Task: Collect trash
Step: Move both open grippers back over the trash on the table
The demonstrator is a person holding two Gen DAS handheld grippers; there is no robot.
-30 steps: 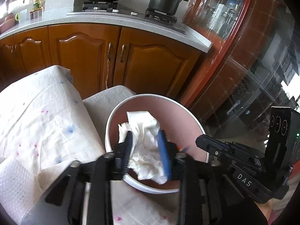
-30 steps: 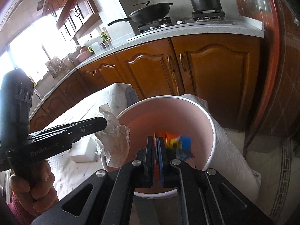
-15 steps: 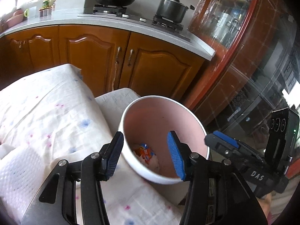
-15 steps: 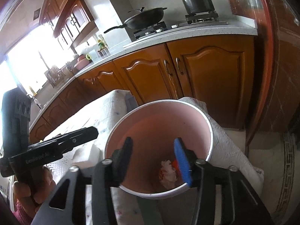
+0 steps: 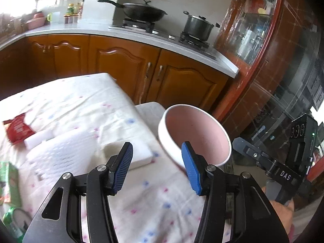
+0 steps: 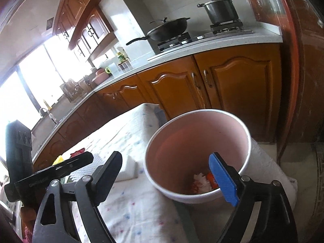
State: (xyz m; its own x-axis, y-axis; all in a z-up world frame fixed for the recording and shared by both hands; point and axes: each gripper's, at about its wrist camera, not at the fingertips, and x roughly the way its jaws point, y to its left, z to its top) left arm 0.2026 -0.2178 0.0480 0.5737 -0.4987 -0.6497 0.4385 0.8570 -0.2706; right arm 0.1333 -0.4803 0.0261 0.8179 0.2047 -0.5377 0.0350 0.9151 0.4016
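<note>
The pink bin point(image 5: 194, 127) stands just past the table's right end. My left gripper point(image 5: 157, 162) hangs over the flowered tablecloth point(image 5: 85, 109) to the left of the bin, open, with nothing between its blue pads. A red wrapper point(image 5: 17, 129) lies on the cloth at far left. In the right wrist view my right gripper point(image 6: 168, 174) sits at the near rim of the bin point(image 6: 192, 137). Its jaws are opening wide and are empty. A crumpled white tissue point(image 6: 200, 180) and an orange wrapper point(image 6: 210, 177) lie at the bin's bottom.
A white folded cloth point(image 5: 131, 154) lies on the table beside the bin. Green packaging point(image 5: 9, 182) sits at the table's near left. Wooden cabinets point(image 5: 182, 85) and a counter with a wok point(image 5: 141, 10) and pot point(image 5: 197, 27) stand behind. A glass cabinet point(image 5: 273, 40) is on the right.
My left gripper let the white tissue drop into the bin and drew back left over the table. My right gripper released the orange and blue wrapper into the bin and opened wide.
</note>
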